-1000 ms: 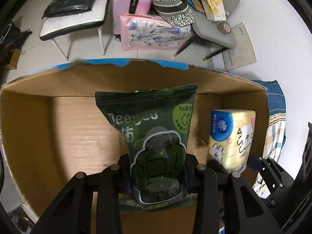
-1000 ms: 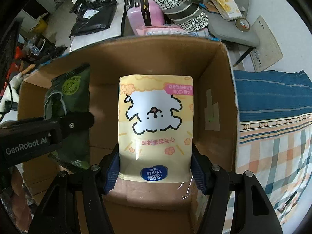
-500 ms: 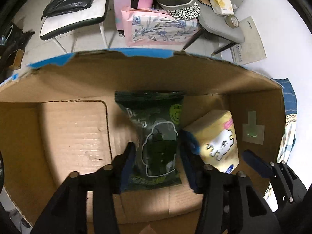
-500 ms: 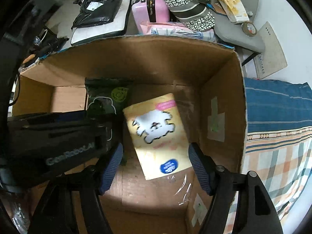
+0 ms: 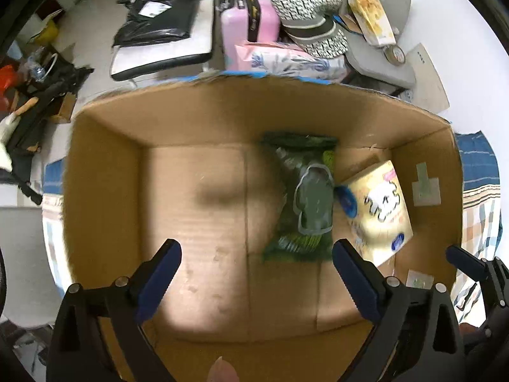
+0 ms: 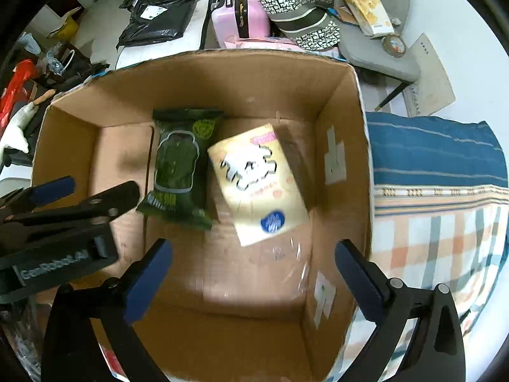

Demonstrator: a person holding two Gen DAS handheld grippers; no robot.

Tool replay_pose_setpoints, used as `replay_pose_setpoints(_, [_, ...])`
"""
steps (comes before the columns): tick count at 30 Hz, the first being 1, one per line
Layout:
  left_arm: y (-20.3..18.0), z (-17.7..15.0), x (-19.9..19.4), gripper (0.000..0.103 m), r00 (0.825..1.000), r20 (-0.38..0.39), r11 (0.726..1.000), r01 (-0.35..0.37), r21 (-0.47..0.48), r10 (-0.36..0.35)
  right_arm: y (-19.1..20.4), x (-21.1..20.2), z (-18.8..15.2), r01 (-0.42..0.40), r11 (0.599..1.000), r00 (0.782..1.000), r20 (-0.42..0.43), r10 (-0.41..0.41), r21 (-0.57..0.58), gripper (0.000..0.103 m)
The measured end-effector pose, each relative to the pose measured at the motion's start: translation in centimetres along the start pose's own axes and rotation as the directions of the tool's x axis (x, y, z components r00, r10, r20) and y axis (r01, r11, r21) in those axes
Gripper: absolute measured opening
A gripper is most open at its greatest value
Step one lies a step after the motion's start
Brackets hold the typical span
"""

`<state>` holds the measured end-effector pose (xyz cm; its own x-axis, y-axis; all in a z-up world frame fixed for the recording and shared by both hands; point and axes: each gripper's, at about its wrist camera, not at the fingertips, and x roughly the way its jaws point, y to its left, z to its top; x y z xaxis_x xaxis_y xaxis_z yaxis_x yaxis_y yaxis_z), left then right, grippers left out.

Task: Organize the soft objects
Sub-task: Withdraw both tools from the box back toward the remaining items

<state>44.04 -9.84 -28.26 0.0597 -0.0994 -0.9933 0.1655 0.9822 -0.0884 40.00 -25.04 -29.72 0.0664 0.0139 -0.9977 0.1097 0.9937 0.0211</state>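
Observation:
A dark green soft pack [image 5: 302, 200] [image 6: 179, 165] lies flat on the floor of an open cardboard box [image 5: 105, 165] [image 6: 337, 95]. A yellow tissue pack with a white cartoon animal [image 5: 380, 210] [image 6: 257, 181] lies just right of it, touching or nearly so. My left gripper [image 5: 254, 273] hangs open above the box floor, nothing between its blue-padded fingers. My right gripper [image 6: 251, 270] is open too, above the near part of the box. In the right wrist view the left gripper [image 6: 63, 203] shows at the left edge.
Beyond the box stand a pink suitcase [image 5: 248, 19], a pink flowered pack [image 5: 286, 60], patterned hats [image 6: 302, 9] on a grey chair [image 6: 378, 54] and a black bag [image 5: 159, 22] on a white seat. A blue and checked cloth [image 6: 435, 191] lies right of the box.
Both grippers held their packs upright in the box a second ago. They opened and drew back upward; the green and yellow packs now lie flat on the box floor.

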Motion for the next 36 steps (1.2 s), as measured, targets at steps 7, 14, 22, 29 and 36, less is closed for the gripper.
replay_pose_setpoints(7, [1.1, -4.4, -4.2, 0.097, 0.997, 0.077, 1.000, -0.021, -0.016, 0.022, 1.2, -3.3, -4.0, 0.025, 1.000, 0.999, 0.048, -0.025, 0.010, 0.103])
replay_pose_setpoints(14, [1.0, -8.4, -8.9, 0.097, 0.982, 0.179, 0.999, -0.051, -0.009, 0.052, 1.9, -7.5, -7.9, 0.036, 0.999, 0.992, 0.123, -0.037, 0.011, 0.103])
replay_pose_setpoints(22, [0.9, -12.8, -13.6, 0.097, 0.965, 0.255, 0.999, -0.053, -0.013, 0.054, 2.4, -11.8, -11.7, 0.009, 1.000, 0.984, 0.178, -0.012, 0.015, 0.103])
replay_pose_setpoints(29, [1.7, -17.7, -16.5, 0.097, 0.955, 0.291, 0.999, -0.046, -0.026, 0.052, 2.2, -14.3, -16.4, -0.053, 0.999, 0.981, 0.190, 0.051, 0.007, 0.103])
replay_pose_setpoints(36, [4.2, -24.9, -13.5, 0.097, 0.975, 0.197, 0.993, -0.086, -0.080, 0.100, -0.3, -10.6, -23.6, -0.085, 0.996, 0.995, 0.063, 0.083, 0.032, 0.103])
